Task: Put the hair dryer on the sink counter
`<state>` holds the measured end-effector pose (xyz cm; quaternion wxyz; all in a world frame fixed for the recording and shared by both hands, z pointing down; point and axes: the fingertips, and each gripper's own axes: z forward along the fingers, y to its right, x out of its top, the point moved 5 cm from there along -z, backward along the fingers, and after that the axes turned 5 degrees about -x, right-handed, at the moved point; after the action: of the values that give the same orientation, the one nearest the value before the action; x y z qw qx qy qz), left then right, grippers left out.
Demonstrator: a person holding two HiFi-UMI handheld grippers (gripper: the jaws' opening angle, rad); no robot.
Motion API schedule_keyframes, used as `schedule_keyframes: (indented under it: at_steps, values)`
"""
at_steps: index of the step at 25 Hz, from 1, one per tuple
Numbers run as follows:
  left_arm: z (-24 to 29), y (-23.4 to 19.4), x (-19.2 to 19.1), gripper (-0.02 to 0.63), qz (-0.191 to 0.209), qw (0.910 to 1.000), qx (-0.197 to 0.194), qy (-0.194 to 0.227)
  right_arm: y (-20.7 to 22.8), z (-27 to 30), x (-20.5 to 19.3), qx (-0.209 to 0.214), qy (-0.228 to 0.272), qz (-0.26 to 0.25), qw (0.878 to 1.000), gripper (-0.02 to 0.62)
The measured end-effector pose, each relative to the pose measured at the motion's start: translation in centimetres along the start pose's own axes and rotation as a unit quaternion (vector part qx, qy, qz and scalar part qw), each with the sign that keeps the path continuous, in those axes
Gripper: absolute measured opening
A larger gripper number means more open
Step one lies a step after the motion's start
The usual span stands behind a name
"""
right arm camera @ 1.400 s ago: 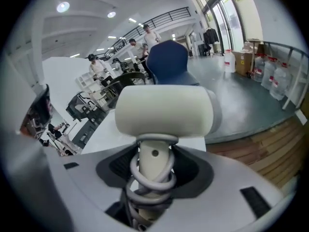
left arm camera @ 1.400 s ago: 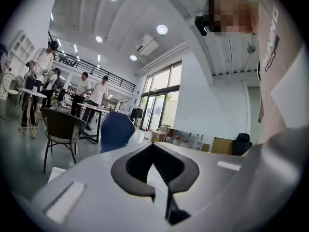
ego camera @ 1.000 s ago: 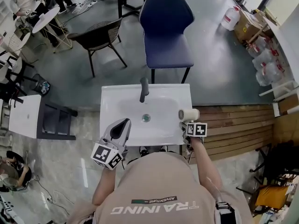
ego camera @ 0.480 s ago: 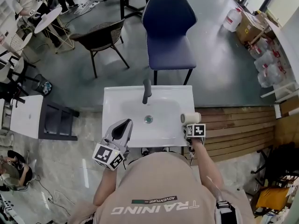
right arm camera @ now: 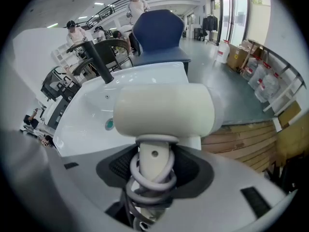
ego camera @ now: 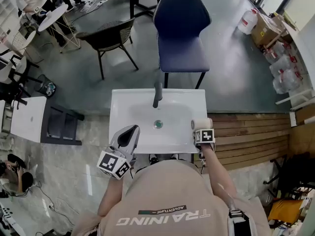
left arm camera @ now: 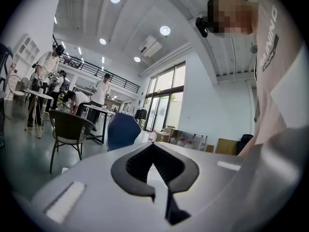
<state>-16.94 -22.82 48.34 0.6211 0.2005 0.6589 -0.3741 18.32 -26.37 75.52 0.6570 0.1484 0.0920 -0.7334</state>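
Observation:
A cream hair dryer [ego camera: 201,123] hangs over the right rim of the white sink [ego camera: 128,107]. My right gripper [ego camera: 202,131] is shut on its handle. In the right gripper view the dryer's barrel [right arm camera: 164,110] lies crosswise above the jaws, and a grey cord is coiled round the handle between the pads of the right gripper [right arm camera: 154,170]. The sink basin [right arm camera: 91,110] and the dark faucet [right arm camera: 99,62] lie beyond it. My left gripper [ego camera: 130,132] hovers over the sink's front left edge, shut and holding nothing [left arm camera: 153,151].
The dark faucet [ego camera: 157,93] stands at the back of the basin, with the drain [ego camera: 158,124] in the middle. A blue chair [ego camera: 183,28] and a dark wicker chair [ego camera: 106,36] stand beyond. Wooden boards [ego camera: 246,132] lie at the right, a dark stand [ego camera: 61,127] at the left.
The right gripper has turned a little with the hair dryer and shifted slightly inward over the sink's right rim. The left gripper has stayed where it was.

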Motion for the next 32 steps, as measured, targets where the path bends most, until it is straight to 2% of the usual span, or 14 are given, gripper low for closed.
schedule_keyframes:
  at_steps: [15,32]
  values:
    - [-0.3,1.1,-1.1,0.006,-0.012,0.9996,-0.025,-0.005,-0.8,0.4,0.0,-0.023,0.007,-0.010,1.000,0.218]
    - [-0.3,3.0,-1.9,0.008,-0.015,0.9991,-0.038,-0.011,-0.1,-0.1,0.4,-0.001,0.013,0.019,1.000,0.233]
